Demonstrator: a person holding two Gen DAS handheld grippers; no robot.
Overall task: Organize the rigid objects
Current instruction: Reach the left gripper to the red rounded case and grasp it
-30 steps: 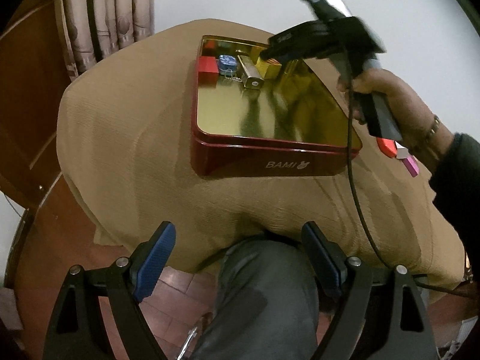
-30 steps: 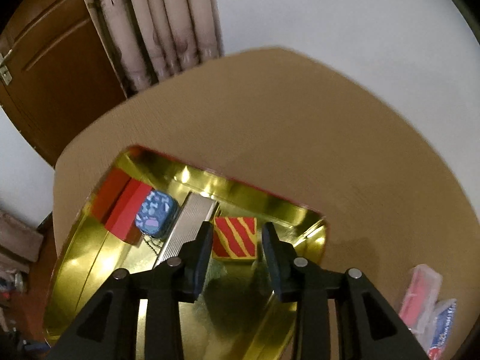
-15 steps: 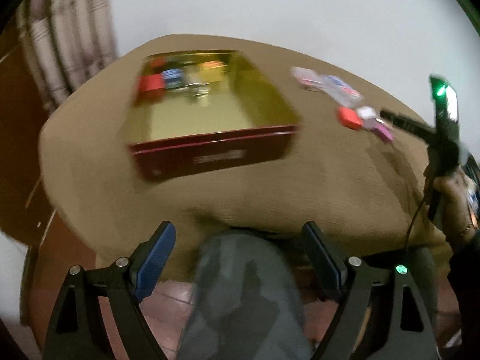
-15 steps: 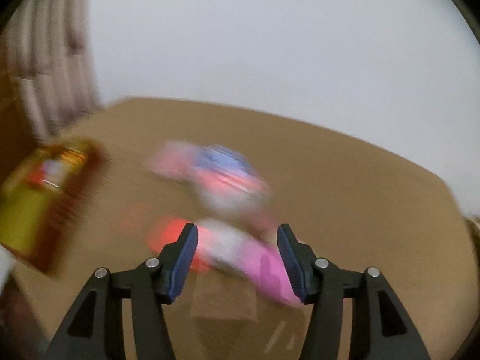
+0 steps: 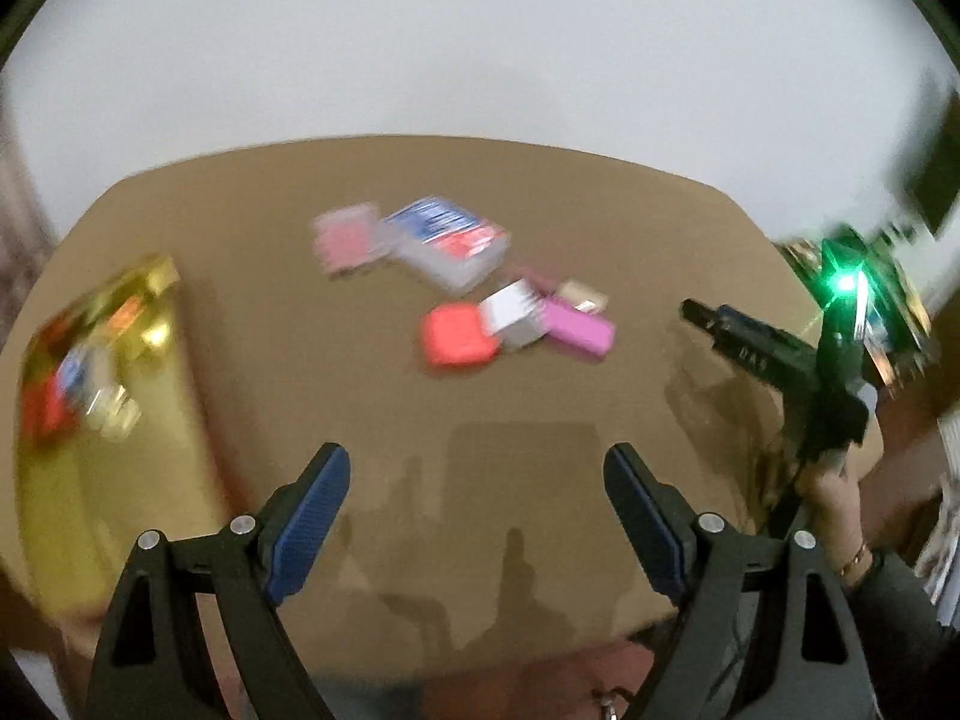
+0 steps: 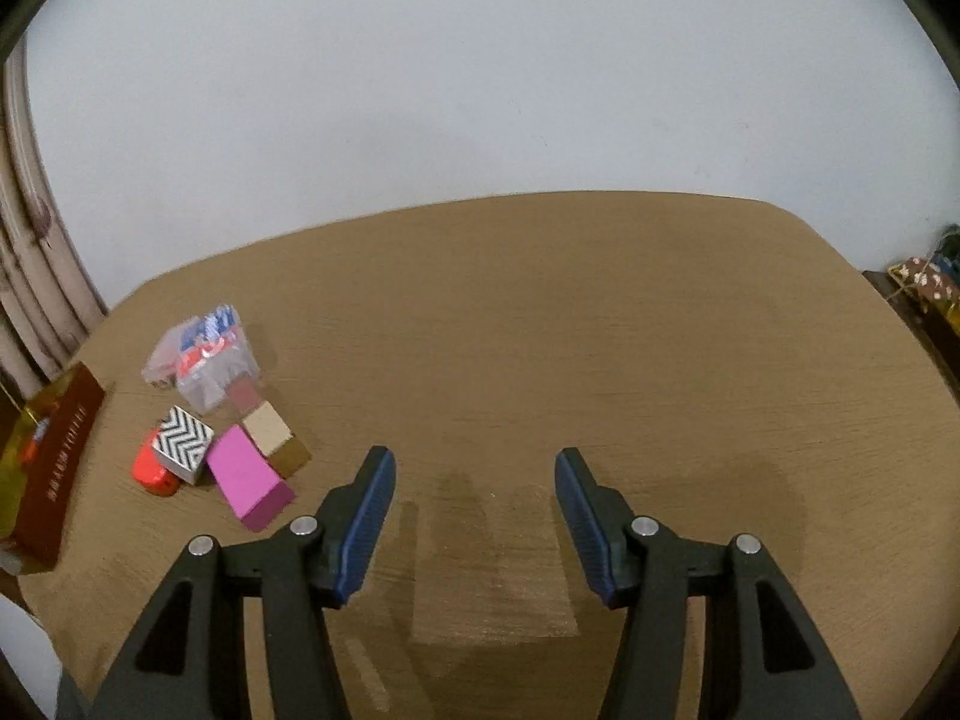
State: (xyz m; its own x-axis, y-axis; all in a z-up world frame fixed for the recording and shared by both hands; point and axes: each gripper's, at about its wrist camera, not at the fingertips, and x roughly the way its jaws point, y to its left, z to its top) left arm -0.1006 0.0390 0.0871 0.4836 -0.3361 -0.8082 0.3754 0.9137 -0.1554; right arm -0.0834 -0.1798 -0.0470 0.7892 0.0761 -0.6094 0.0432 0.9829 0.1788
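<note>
A pile of small boxes lies on the brown table: a pink block, a zigzag black-and-white box, a red case, a tan-and-gold box and clear plastic cases. The pile also shows, blurred, in the left wrist view. The gold tin with red sides holds several items at the left. My left gripper is open and empty, short of the pile. My right gripper is open and empty, to the right of the pile; it also shows from outside.
The tin's red side stands at the left edge of the right wrist view. A white wall is behind the table. Cluttered items sit off the table's right end. Curtains hang at the left.
Both grippers have swung right, away from the tin toward the loose pile. The right gripper left the striped box in the tin and has opened wider.
</note>
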